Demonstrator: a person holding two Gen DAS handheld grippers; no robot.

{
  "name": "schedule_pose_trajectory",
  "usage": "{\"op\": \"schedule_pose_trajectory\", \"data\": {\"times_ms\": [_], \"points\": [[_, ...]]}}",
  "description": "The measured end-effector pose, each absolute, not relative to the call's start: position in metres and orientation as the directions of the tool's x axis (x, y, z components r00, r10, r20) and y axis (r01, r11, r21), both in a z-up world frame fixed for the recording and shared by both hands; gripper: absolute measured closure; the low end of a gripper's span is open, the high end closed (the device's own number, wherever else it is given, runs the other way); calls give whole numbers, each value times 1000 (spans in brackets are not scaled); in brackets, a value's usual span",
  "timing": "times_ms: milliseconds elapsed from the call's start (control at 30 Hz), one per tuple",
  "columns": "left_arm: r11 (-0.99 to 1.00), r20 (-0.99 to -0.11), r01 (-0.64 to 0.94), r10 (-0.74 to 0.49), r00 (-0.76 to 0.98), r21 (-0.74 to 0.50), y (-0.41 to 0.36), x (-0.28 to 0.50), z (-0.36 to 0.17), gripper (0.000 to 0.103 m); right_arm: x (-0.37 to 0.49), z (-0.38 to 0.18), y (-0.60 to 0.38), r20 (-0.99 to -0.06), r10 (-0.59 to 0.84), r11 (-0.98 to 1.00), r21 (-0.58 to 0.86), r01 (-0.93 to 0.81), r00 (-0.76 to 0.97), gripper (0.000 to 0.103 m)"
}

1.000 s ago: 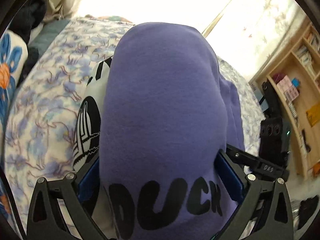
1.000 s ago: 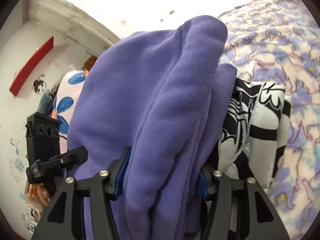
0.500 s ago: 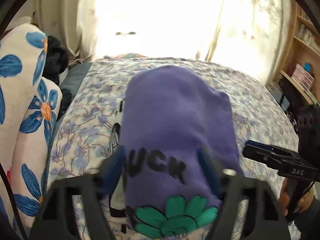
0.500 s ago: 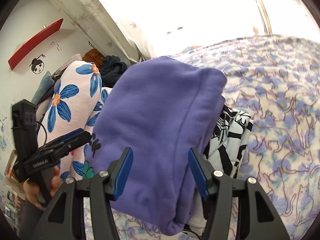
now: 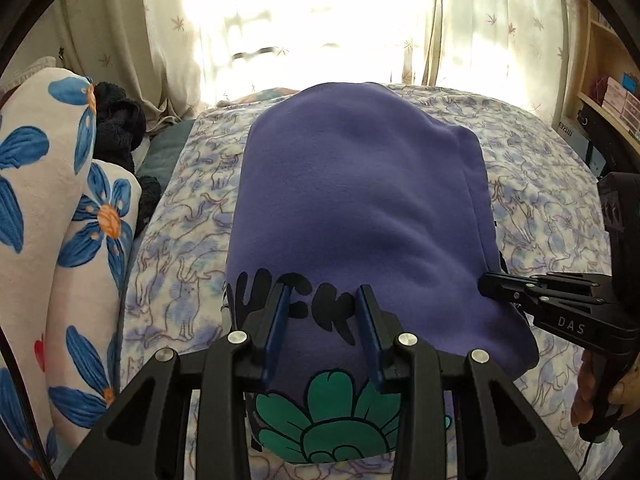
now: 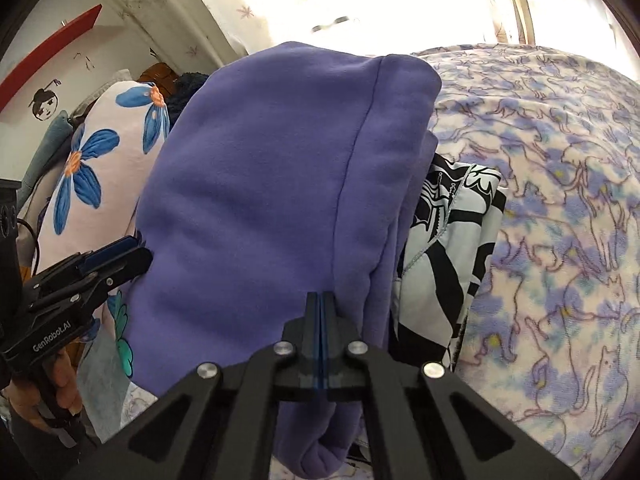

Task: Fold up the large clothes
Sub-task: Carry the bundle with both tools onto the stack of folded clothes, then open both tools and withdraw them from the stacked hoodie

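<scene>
A folded purple sweatshirt (image 5: 356,208) with black letters and a green flower print lies on the bed, on top of a folded black-and-white garment (image 6: 452,240). It also shows in the right wrist view (image 6: 260,200). My left gripper (image 5: 322,308) hovers over its near edge, jaws partly open and holding nothing. My right gripper (image 6: 322,300) is shut and empty at the sweatshirt's right side; it shows in the left wrist view (image 5: 486,284) at the garment's right edge. The left gripper shows in the right wrist view (image 6: 132,252) beside the sweatshirt.
The bed has a purple cat-print cover (image 5: 540,216). White pillows with blue flowers (image 5: 60,216) and dark fluffy items (image 5: 116,128) lie on the left. Curtains (image 5: 320,20) hang behind the bed. Wooden shelves (image 5: 612,92) stand on the right.
Both grippers let go of the purple sweatshirt and pulled back; it now lies on the black-and-white garment. The right gripper shut fully and the left narrowed.
</scene>
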State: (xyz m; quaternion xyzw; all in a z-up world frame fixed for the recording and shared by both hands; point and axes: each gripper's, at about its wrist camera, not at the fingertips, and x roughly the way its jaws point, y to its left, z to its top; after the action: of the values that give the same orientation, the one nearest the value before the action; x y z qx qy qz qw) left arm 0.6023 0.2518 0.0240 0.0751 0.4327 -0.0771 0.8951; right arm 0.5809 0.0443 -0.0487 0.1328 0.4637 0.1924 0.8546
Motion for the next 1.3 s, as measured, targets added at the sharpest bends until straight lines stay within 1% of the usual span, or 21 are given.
{"op": "schedule_pose_trajectory", "data": {"times_ms": [67, 100, 133, 167, 200, 300, 467, 667, 767, 833, 900, 933, 967, 1000, 1033, 1067, 1167, 1300], "points": [[977, -778, 194, -57, 625, 85, 245, 597, 28, 69, 577, -46, 44, -745, 449, 892, 407, -199, 493, 103], [978, -772, 191, -56, 633, 86, 243, 595, 31, 64, 573, -42, 43, -745, 452, 890, 412, -193, 492, 103], [980, -772, 184, -59, 632, 76, 242, 591, 32, 47, 570, -40, 41, -744, 455, 888, 418, -190, 490, 101], [983, -778, 173, -64, 625, 58, 241, 588, 34, 35, 566, -38, 40, -747, 452, 890, 417, -186, 488, 101], [986, -781, 161, -64, 622, 48, 240, 584, 35, 20, 562, -36, 38, -753, 448, 892, 414, -183, 482, 101], [988, -776, 150, -61, 628, 44, 236, 567, 42, 19, 543, -25, 32, -773, 430, 902, 390, -185, 467, 101], [985, -783, 171, -101, 613, 7, 220, 522, 68, 19, 504, 3, 19, -783, 426, 904, 381, -191, 454, 100], [975, -781, 219, -160, 604, -31, 189, 441, 117, 18, 434, 62, -3, -761, 464, 886, 412, -215, 454, 100], [971, -767, 231, -191, 612, -57, 178, 404, 144, 16, 396, 97, -13, -746, 459, 889, 390, -241, 483, 100], [968, -746, 237, -221, 628, -88, 170, 371, 165, 11, 369, 120, -21, -735, 458, 889, 379, -258, 500, 100], [965, -729, 241, -241, 641, -107, 165, 346, 181, 8, 340, 142, -29, -724, 455, 891, 363, -274, 519, 99], [962, -718, 248, -255, 648, -118, 160, 327, 189, 7, 327, 151, -33, -720, 453, 892, 357, -279, 526, 95], [960, -713, 252, -261, 650, -121, 157, 316, 194, 7, 316, 158, -37, -715, 453, 891, 355, -283, 532, 88], [957, -704, 262, -272, 656, -127, 152, 298, 200, 7, 302, 166, -42, -708, 455, 891, 353, -287, 541, 83], [954, -699, 271, -282, 658, -130, 147, 284, 204, 6, 289, 173, -48, -702, 452, 892, 348, -288, 551, 72], [951, -698, 283, -288, 656, -126, 142, 271, 207, 6, 276, 179, -54, -696, 450, 893, 345, -289, 559, 66], [943, -697, 313, -298, 652, -110, 128, 234, 213, 6, 240, 191, -69, -696, 444, 896, 325, -304, 564, 65], [926, -708, 354, -338, 621, -132, 113, 188, 213, 6, 193, 191, -81, -719, 434, 898, 295, -328, 543, 65]]}}
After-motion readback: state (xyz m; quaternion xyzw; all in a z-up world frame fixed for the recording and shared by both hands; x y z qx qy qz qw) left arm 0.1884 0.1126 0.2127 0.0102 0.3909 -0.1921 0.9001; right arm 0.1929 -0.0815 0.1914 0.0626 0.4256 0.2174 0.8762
